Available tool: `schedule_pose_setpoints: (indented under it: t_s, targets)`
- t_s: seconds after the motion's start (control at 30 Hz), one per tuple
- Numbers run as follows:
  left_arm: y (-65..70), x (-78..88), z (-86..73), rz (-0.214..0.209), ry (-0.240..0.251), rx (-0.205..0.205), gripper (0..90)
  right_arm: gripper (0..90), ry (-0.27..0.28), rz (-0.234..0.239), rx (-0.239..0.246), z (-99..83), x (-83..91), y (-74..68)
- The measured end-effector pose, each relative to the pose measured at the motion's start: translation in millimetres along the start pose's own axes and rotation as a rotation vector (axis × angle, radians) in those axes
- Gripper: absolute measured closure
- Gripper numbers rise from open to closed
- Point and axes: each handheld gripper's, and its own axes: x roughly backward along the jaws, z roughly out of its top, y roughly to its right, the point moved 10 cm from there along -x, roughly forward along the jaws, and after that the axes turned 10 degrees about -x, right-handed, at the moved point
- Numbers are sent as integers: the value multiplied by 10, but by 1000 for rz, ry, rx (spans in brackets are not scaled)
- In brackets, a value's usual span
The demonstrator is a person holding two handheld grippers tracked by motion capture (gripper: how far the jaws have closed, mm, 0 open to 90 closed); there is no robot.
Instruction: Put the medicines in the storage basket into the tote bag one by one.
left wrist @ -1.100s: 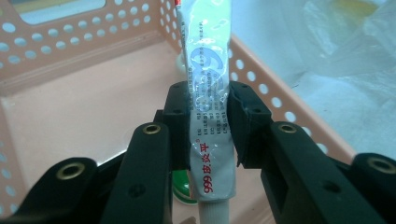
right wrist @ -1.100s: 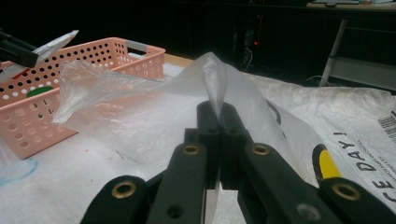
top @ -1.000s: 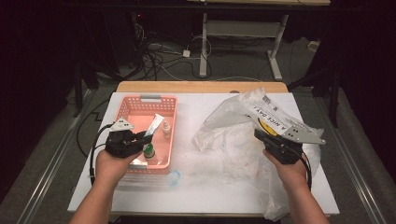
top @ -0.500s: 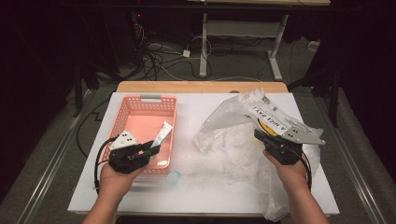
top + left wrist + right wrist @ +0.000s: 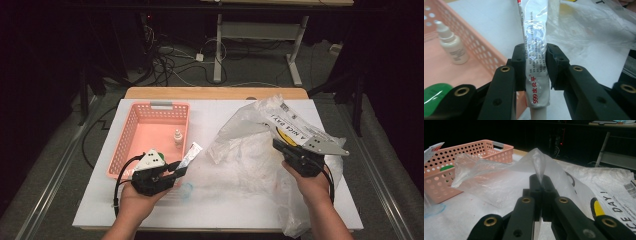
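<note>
My left gripper (image 5: 176, 167) (image 5: 536, 57) is shut on a silver ointment tube (image 5: 535, 42) with red "999" print, and the tube (image 5: 190, 153) sticks out over the right rim of the pink basket (image 5: 131, 131). A small white dropper bottle (image 5: 178, 137) (image 5: 452, 46) stands inside the basket. My right gripper (image 5: 278, 145) (image 5: 541, 181) is shut on a raised fold of the clear plastic bag (image 5: 250, 157) (image 5: 499, 183) at the right of the white table (image 5: 215, 112).
The bag carries a white label reading "A NICE DAY!" (image 5: 292, 125) with a yellow mark. A green item (image 5: 434, 96) (image 5: 447, 167) lies in the basket. A small clear cap with a bluish rim (image 5: 186, 190) sits on the table in front of the basket.
My left gripper has carried the tube from over the basket's middle towards the basket's near right corner. The right gripper and the bag have stayed put.
</note>
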Motion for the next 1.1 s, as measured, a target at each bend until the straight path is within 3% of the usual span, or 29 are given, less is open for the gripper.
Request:
schedule_pose_setpoints:
  t_s: [0.87, 1.1]
  targets:
    - [519, -422, -52, -130, -76, -93, 690, 900, 5, 2, 9, 12, 12, -30]
    - [574, -522, -7, -147, -69, -90, 689, 900, 3, 1, 8, 6, 4, -48]
